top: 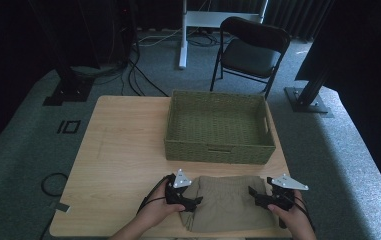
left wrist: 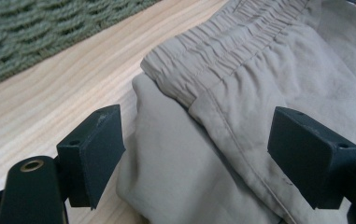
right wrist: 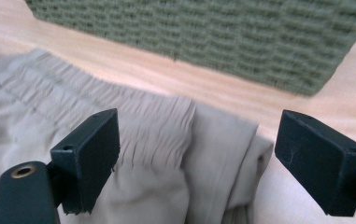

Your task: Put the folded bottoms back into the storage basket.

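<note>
On the near edge of the wooden table (top: 113, 145) lie folded khaki shorts (top: 226, 202), elastic waistband toward the far side, their near hem cut off by the frame's bottom. The left gripper (top: 190, 202) sits at the shorts' left edge, jaws spread wide with the folded cloth between them, the pads not pressing on it. The right gripper (top: 254, 194) is at the right edge, jaws likewise released, straddling the waistband corner. Just beyond stands a green woven basket (top: 218, 150); a folding chair (top: 250, 50) is dim in the shadows behind.
</note>
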Action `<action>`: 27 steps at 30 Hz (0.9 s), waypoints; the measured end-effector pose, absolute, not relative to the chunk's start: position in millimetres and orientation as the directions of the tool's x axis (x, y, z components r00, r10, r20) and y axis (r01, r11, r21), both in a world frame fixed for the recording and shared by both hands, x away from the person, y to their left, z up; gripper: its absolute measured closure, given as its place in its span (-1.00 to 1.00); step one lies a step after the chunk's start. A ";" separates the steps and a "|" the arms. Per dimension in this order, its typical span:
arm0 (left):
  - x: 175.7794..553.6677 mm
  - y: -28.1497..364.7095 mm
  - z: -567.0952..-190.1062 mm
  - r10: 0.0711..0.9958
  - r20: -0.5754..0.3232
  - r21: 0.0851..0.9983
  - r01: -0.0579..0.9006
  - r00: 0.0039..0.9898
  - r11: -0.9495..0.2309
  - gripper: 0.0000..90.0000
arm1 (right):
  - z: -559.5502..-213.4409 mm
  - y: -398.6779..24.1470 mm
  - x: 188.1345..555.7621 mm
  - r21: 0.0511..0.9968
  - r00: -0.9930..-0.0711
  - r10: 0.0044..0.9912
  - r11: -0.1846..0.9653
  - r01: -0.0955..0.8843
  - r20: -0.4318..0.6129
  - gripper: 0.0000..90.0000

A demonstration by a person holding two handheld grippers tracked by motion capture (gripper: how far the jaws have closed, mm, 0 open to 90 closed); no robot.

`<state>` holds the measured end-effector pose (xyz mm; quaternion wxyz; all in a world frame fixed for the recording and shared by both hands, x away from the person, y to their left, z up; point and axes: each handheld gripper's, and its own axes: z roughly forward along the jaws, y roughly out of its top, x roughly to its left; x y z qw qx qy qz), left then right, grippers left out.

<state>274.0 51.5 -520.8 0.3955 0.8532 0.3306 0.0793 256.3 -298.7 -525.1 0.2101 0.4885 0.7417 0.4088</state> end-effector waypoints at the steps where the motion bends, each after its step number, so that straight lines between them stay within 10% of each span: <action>1: 274.0 51.5 -520.8 0.627 -0.126 0.727 0.501 0.769 -0.469 -0.57 | -527.6 -298.2 254.3 0.808 -0.436 0.895 0.189 0.558 0.092 -0.69; 27: 279.3 38.6 -546.6 0.631 -0.137 0.688 0.532 0.763 -0.494 -0.64 | -557.6 -298.3 248.7 0.744 -0.404 0.910 0.210 0.634 0.087 -0.70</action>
